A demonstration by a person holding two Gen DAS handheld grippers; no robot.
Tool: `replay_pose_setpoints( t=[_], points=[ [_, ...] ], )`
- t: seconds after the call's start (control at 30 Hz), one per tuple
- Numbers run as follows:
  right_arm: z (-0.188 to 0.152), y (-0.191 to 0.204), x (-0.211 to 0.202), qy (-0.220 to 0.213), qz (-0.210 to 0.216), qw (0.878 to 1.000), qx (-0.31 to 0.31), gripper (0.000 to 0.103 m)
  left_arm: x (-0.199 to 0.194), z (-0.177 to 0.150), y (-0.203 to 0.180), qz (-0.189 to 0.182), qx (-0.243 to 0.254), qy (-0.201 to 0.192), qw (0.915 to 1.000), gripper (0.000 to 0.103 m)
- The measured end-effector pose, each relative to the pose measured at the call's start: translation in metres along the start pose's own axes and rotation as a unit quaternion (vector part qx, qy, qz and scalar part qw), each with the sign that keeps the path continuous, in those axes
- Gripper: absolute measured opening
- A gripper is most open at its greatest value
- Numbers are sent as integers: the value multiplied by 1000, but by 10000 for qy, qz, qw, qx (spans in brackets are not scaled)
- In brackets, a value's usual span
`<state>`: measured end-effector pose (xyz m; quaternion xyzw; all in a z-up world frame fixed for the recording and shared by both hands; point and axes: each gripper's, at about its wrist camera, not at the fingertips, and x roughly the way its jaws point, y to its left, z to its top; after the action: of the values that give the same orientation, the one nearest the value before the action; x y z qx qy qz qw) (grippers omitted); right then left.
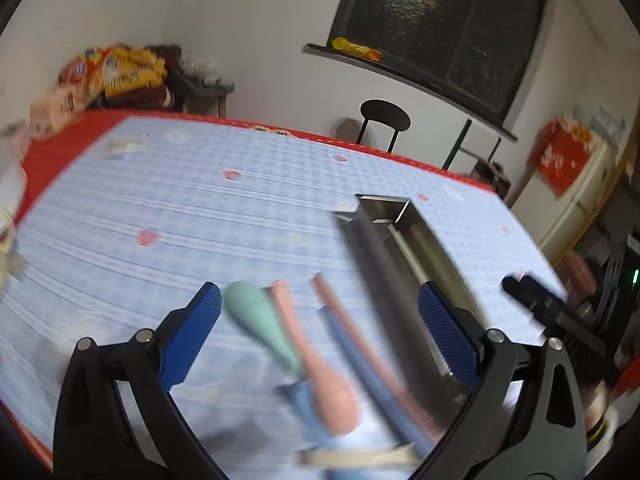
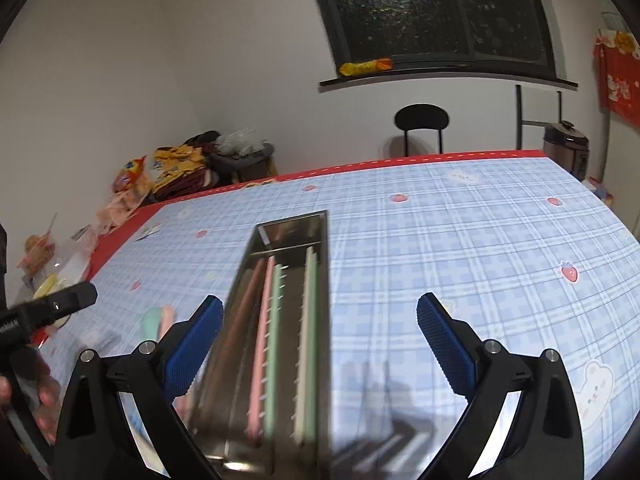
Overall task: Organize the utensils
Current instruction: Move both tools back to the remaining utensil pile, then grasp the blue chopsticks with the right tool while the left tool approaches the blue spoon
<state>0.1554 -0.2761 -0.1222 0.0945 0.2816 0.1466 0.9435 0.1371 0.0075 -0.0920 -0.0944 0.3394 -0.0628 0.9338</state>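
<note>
My left gripper (image 1: 320, 316) is open above loose utensils on the tablecloth: a green spoon (image 1: 260, 320), a pink spoon (image 1: 320, 368), a pink chopstick (image 1: 360, 336) and a blue one (image 1: 360, 356). Nothing is between its pads. A long steel utensil box (image 2: 280, 320) lies lengthwise on the table; it also shows in the left wrist view (image 1: 404, 236). Inside lie pink, green and cream utensils (image 2: 268, 340). My right gripper (image 2: 320, 320) is open and empty over the box's near part.
The table has a blue checked cloth (image 2: 460, 240) with a red border. Snack bags (image 2: 168, 172) pile up at its far left. A black chair (image 2: 420, 120) stands behind. The left gripper's body (image 2: 48, 308) shows at the right view's left edge.
</note>
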Motion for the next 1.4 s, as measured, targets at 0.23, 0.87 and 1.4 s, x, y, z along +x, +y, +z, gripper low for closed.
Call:
replay_pose_setpoints(
  t=[0.23,0.87,1.4],
  points=[
    [-24,26,-26,345,415,9985,-122,78,-24,-41,23,-237,768,175,9966,96],
    [-79,82,-53,1253,607,9889,-521,18,-26,-101,22,-865,988,661,9891,66],
    [-82,99,-31,1562,560,9839,-657,12,-18,-102,25,-1122,822,859,9865,49]
  ],
)
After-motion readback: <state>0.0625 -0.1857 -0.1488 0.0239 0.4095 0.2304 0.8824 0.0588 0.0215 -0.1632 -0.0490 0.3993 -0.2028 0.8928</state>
